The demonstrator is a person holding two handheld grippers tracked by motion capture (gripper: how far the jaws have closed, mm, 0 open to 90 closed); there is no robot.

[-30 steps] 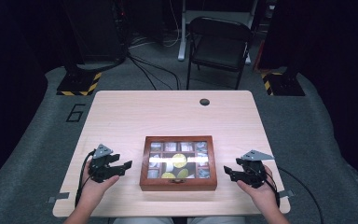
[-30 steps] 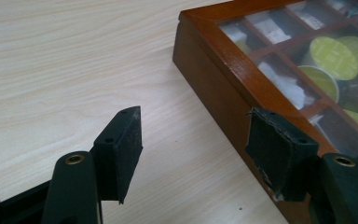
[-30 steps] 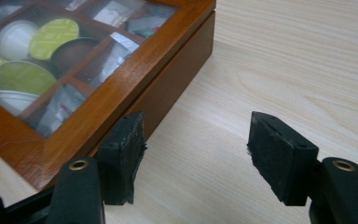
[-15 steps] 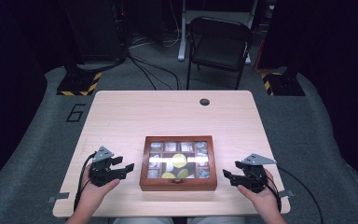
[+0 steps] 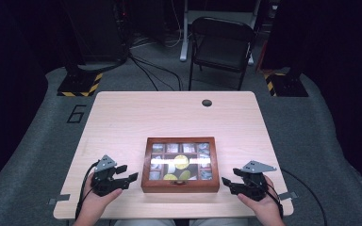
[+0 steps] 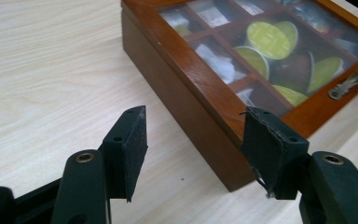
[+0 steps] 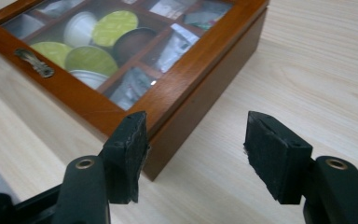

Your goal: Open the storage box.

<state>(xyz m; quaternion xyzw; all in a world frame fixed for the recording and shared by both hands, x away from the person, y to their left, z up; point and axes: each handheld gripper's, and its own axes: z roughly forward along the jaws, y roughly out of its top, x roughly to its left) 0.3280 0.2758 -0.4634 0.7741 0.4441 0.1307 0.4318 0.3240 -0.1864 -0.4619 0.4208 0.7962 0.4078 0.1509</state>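
High view shows a brown wooden box with a glass lid [image 5: 180, 165] near the front edge of the pale wood surface [image 5: 169, 117]. The left gripper [image 5: 125, 175] and right gripper [image 5: 228, 183] wait beside it, jaws spread after just closing a little, holding nothing. Next, I think, they reach the lid. Lots of bare room lies behind.

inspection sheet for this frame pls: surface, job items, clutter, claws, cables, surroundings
Surface: light wood table, bare apart from a dark round grommet.
Job's things: wooden box, glass lid shut, latch at front; green-topped capsules and packets inside.
Clutter: nothing seen.
Grippers: left claw and right claw flank the box's front corners, jaws apart and just been closing, nothing between them.
Cables: one trails off each claw; more on the floor behind.
Surroundings: folding chair, striped stand bases, dark room.
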